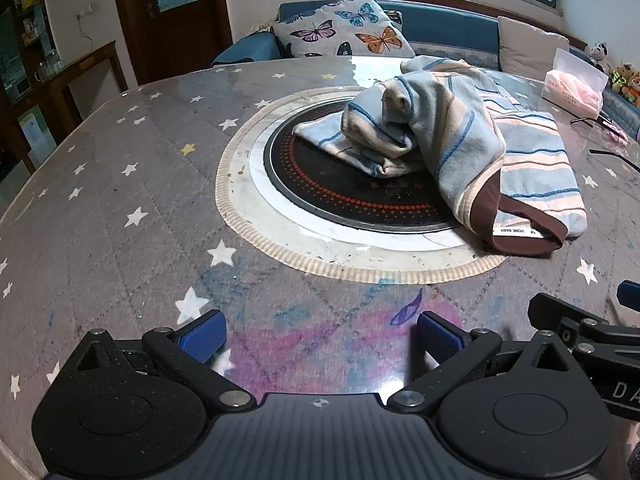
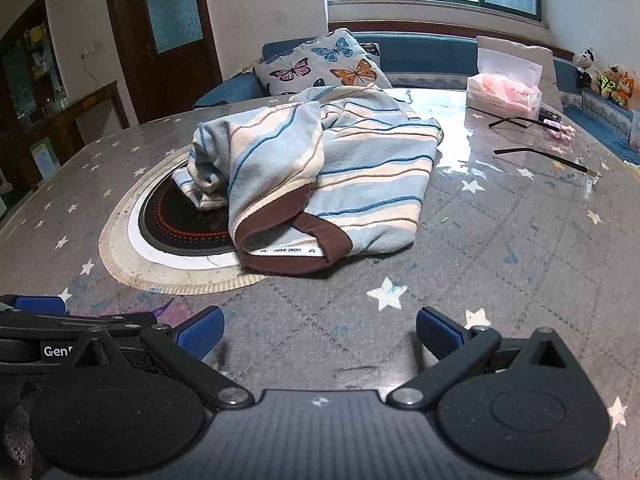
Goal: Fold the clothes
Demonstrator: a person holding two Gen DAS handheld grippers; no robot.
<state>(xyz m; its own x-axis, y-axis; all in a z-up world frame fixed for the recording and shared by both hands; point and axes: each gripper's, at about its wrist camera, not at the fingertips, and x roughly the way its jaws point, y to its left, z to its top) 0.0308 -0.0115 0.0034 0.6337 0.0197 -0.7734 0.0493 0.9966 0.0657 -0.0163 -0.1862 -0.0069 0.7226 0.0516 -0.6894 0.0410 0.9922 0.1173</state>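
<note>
Right wrist view: shirt point(image 2: 320, 176) lies crumpled, unfolded; left gripper point(image 1: 320, 338) and right gripper point(image 2: 320, 332) both spread, empty.

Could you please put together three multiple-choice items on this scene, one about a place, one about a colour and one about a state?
1. Where does the striped garment lie?
A. On the sofa
B. On the table, partly over the round black hotplate
C. On the floor

2. What colour is the garment's neckband?
A. Brown
B. Green
C. White

3. How do the left gripper and right gripper stand?
A. Both shut on cloth
B. One open, one shut
C. Both open and holding nothing

Key:
1 B, the cloth covers part of the hotplate set in the table.
2 A, a brown band borders the neck opening, above the label.
3 C, the blue pads of each stand wide apart over bare table.
</note>
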